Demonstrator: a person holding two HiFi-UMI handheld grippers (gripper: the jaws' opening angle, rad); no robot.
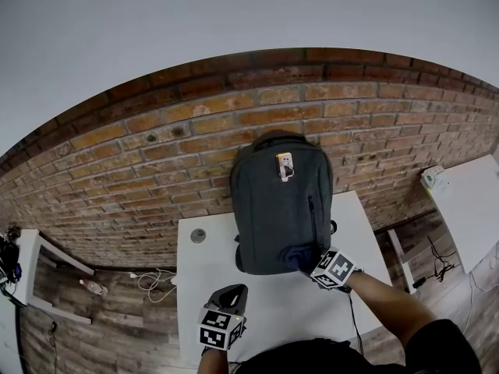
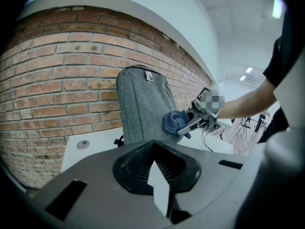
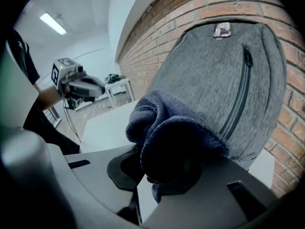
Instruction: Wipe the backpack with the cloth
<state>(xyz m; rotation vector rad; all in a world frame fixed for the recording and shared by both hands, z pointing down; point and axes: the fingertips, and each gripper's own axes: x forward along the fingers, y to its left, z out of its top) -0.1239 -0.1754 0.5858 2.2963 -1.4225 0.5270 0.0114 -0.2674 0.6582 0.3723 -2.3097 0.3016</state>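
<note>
While the person stood over a white table [image 1: 204, 275] set against a red brick wall [image 1: 140, 158], a dark grey backpack [image 1: 277, 209] stood upright at the back of the tabletop, resting against the bricks. Its front faced the person. A small pale tag [image 1: 285, 166] sat near the top, and a dark zip [image 1: 312, 213] ran down its right side.

The right gripper [image 1: 312, 265] reached forward on an outstretched arm to the backpack's lower right corner. Its jaws were clamped on a bunched dark blue cloth [image 1: 300, 257], and the cloth was pressed against the grey fabric. In the right gripper view, the cloth [image 3: 176, 137] bulged out between the jaws and covered the bottom of the backpack [image 3: 224, 80], just left of the zip [image 3: 238, 94]. The left gripper view showed the same contact from the side, with the cloth [image 2: 175, 122] touching the backpack [image 2: 140, 104] low on its front.

The left gripper [image 1: 232, 293] hung over the near part of the table, well apart from the backpack, and pointed towards it. Its jaws were together with nothing between them, as the left gripper view [image 2: 157, 173] showed.

A small round grey disc [image 1: 198, 235] was set in the tabletop to the left of the backpack. On the wooden floor to the left of the table lay loose white cables [image 1: 156, 279]. Another white table [image 1: 468, 209] stood off to the right.
</note>
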